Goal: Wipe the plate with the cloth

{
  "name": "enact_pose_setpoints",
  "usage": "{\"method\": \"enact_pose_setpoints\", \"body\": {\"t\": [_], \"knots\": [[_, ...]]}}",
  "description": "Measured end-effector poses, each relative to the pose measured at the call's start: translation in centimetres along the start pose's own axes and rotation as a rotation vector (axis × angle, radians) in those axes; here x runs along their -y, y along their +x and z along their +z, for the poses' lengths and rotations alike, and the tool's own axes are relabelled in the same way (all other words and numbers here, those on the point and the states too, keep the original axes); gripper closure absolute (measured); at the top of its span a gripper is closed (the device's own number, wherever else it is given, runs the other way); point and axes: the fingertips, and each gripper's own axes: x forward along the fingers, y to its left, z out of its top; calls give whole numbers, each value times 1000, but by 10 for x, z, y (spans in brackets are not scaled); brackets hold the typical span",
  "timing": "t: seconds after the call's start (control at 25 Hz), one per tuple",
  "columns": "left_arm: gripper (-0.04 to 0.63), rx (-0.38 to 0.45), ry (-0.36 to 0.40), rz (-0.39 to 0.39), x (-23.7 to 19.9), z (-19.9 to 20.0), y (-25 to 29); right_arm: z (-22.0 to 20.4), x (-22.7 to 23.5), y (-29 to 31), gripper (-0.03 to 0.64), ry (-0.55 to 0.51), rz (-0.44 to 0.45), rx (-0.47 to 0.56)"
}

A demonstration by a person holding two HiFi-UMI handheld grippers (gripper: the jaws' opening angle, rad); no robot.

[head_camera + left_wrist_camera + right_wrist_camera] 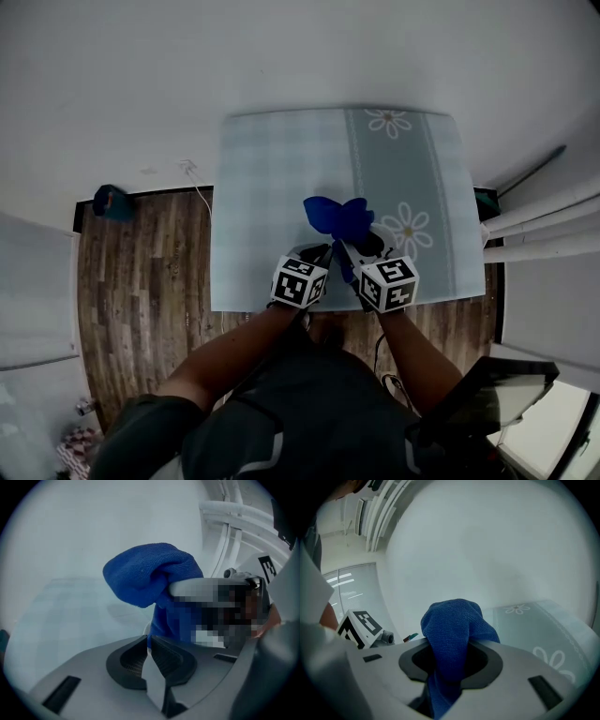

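A blue cloth (pixel 337 216) is bunched in the air over the near part of the table. My right gripper (pixel 345 251) is shut on it. In the right gripper view the cloth (pixel 452 630) runs up between the jaws and folds over their tips (pixel 450 667). My left gripper (pixel 323 251) is right beside it, shut on a thin pale plate (pixel 153 679) seen edge-on, which is mostly hidden. In the left gripper view the cloth (pixel 150 573) hangs just to the right of that edge, draped over the other gripper. The left gripper's tips (pixel 147 641) meet at the plate's rim.
The table (pixel 272 187) has a pale blue checked cover with daisies, and both grippers are at its near edge. A teal object (pixel 112 202) and a white cable (pixel 197 183) lie on the wood floor to the left. White pipes (pixel 544 225) run along the right.
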Motion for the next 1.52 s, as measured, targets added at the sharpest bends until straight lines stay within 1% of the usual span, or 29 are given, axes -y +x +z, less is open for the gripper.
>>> {"method": "enact_pose_setpoints", "body": {"t": [0.12, 0.24, 0.32, 0.44, 0.52, 0.64, 0.76, 1.0, 1.08, 1.12, 1.16, 1.28, 1.36, 1.4, 1.52], "knots": [[583, -52, 11, -10, -4, -9, 16, -21, 13, 15, 483, 3, -32, -78], [583, -98, 15, -1, -11, -18, 27, -39, 24, 26, 483, 28, -57, -144], [583, -102, 21, 1, -10, -18, 27, -48, 25, 27, 483, 30, -44, -173], [583, -95, 62, 1, -6, -15, 25, -58, 25, 30, 483, 20, -27, -221], [583, -95, 81, -1, -4, -15, 24, -62, 27, 30, 483, 21, -34, -243], [583, -100, 87, -3, -4, -16, 24, -63, 37, 27, 483, 40, -59, -251], [584, -105, 89, 0, -5, -18, 26, -63, 61, 20, 483, 62, -109, -259], [584, -114, 65, -7, -12, -20, 31, -66, 123, -12, 483, 126, -263, -262], [583, -106, 57, -5, -11, -20, 29, -62, 128, -26, 483, 135, -298, -243], [584, -100, 54, -4, -8, -20, 26, -57, 120, -33, 483, 131, -293, -227], [584, -93, 52, -3, -3, -21, 21, -52, 106, -38, 484, 122, -268, -211], [584, -79, 52, -4, 3, -20, 15, -40, 50, -28, 483, 103, -132, -187], [583, -75, 46, -7, 3, -19, 15, -47, 21, -11, 483, 95, -61, -220], [584, -72, 39, -9, 4, -19, 16, -55, 13, -4, 483, 90, -46, -251], [584, -72, 28, -15, 5, -19, 17, -80, 9, 4, 483, 75, -44, -326]]}}
